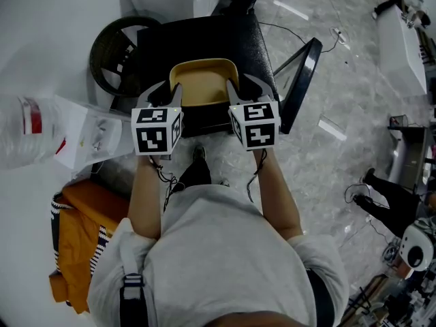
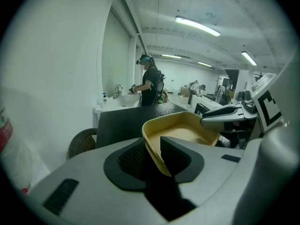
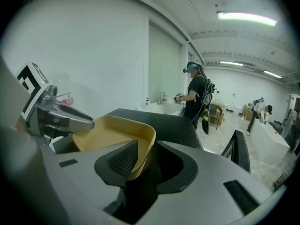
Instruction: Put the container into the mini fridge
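Note:
A shallow yellow container (image 1: pixel 203 80) sits on the black top of the mini fridge (image 1: pixel 204 36), near its front edge. My left gripper (image 1: pixel 165 90) straddles the container's left rim (image 2: pixel 183 128), one jaw outside the wall and one inside. My right gripper (image 1: pixel 245 87) straddles the right rim (image 3: pixel 112 130) the same way, with a dark gap showing beside the wall. Both grippers stand open around the rim. The fridge's black door (image 1: pixel 303 80) stands open at the right. The fridge's inside is hidden from all views.
A round dark wicker bin (image 1: pixel 112 53) stands left of the fridge. White packaging (image 1: pixel 82 131) and an orange bag (image 1: pixel 82 230) lie on the floor at left. A person (image 2: pixel 150 81) stands at a sink behind the fridge; another person (image 1: pixel 388 203) is at the right.

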A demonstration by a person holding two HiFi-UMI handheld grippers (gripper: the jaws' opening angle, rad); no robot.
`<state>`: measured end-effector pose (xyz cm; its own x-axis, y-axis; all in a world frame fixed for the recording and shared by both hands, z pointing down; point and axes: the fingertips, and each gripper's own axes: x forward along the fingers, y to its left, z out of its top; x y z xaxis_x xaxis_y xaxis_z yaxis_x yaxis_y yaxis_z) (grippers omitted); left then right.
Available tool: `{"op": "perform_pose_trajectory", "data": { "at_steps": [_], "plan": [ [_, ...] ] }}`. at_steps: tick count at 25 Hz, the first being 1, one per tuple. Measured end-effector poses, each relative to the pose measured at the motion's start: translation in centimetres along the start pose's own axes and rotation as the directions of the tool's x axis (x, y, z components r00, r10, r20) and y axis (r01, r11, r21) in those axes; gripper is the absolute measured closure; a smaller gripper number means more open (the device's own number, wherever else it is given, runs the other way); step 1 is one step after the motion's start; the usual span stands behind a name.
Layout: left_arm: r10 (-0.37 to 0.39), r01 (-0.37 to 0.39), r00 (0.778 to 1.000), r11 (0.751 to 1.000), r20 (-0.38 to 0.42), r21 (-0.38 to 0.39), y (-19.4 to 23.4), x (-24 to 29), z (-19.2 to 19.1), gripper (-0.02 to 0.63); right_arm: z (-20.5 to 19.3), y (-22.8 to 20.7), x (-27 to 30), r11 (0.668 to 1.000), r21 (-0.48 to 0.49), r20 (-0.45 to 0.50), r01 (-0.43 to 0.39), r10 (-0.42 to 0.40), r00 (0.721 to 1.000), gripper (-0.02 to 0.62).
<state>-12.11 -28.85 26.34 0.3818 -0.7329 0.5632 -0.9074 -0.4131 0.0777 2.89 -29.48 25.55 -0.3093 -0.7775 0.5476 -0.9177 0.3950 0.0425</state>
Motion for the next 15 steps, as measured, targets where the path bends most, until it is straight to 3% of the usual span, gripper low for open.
{"op": "perform_pose_trajectory", "data": {
  "at_steps": [6,15],
  "plan": [
    [-0.014,0.014,1.000,1.000,0.000,-0.022,-0.02,0.00,-0.37,0.497,-0.38,0.28,-0.02,1.000,0.026,-0.007,0.001,-0.001,1.000,0.474],
    [0.005,-0.006,0.999,1.000,0.040,0.012,-0.79,-0.60,-0.32,0.497,-0.37,-0.14,-0.96,0.999,0.031,0.018,0.031,-0.032,0.999,0.505]
  ]
}}
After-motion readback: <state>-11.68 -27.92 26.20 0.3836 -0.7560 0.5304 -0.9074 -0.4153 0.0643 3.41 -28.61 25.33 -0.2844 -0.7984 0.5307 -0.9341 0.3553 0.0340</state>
